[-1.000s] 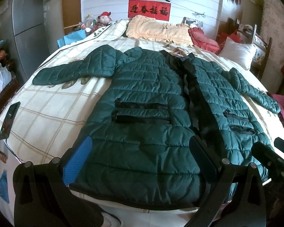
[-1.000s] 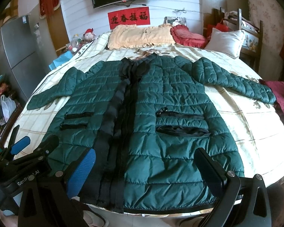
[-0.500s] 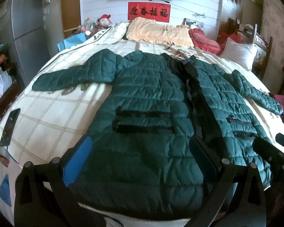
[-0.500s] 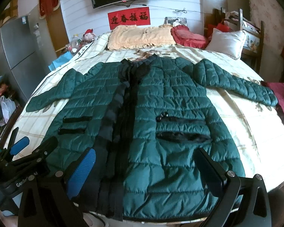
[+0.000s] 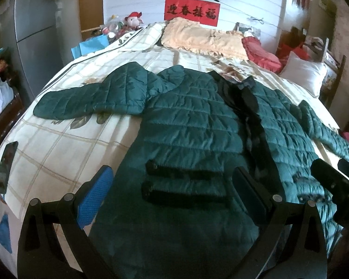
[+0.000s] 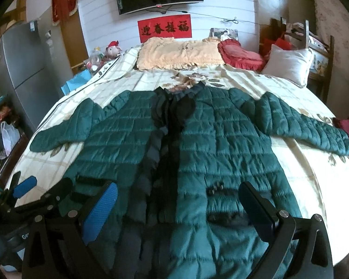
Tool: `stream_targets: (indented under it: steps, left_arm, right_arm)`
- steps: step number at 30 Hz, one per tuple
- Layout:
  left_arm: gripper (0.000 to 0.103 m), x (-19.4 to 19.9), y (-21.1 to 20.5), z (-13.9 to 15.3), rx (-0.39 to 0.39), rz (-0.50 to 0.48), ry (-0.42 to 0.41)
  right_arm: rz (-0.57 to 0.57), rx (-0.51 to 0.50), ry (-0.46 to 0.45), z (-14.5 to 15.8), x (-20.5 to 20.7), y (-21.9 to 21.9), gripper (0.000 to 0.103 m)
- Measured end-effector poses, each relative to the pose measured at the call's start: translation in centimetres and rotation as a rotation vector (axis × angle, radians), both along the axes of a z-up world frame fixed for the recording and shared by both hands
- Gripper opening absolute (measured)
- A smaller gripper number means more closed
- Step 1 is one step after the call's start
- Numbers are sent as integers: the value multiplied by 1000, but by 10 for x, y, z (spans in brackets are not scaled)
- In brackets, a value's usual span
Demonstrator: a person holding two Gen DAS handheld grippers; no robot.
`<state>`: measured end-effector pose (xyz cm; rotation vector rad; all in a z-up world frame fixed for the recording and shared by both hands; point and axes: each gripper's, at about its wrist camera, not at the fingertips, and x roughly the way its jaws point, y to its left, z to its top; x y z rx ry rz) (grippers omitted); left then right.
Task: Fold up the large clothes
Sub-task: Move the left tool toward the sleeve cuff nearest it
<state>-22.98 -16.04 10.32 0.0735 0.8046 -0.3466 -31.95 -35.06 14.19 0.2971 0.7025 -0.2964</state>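
Note:
A dark green quilted jacket (image 5: 197,127) lies flat and face up on the bed, sleeves spread to both sides, black front placket down the middle. It also fills the right wrist view (image 6: 221,139). My left gripper (image 5: 172,193) is open and empty, low over the jacket's left pocket area. My right gripper (image 6: 179,207) is open and empty over the lower front, near the right pocket. The right gripper's tip shows at the right edge of the left wrist view (image 5: 332,181); the left gripper shows at the lower left of the right wrist view (image 6: 23,190).
The bed (image 5: 58,144) has a cream checked sheet. A phone (image 5: 5,166) lies at its left edge. Pillows (image 6: 179,53) and a red cushion (image 6: 239,54) sit at the head. A grey fridge (image 5: 35,23) stands left, a wooden chair (image 6: 314,46) right.
Both grippers have moved forward and lower over the jacket; the hem has dropped out of view beneath them. The jacket itself has not moved.

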Motion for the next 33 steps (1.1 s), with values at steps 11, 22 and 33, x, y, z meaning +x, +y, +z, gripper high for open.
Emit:
stream_targets:
  steps: [11, 22, 33]
  left_arm:
    - [102, 62, 1, 1, 13, 54, 25]
    - [102, 105, 17, -6, 45, 116, 38]
    - [102, 148, 59, -19, 92, 227, 36]
  right_arm:
    - [25, -5, 45, -7, 63, -12, 103]
    - [38, 7, 85, -22, 104, -21, 103]
    - [47, 9, 101, -34, 145, -26, 103]
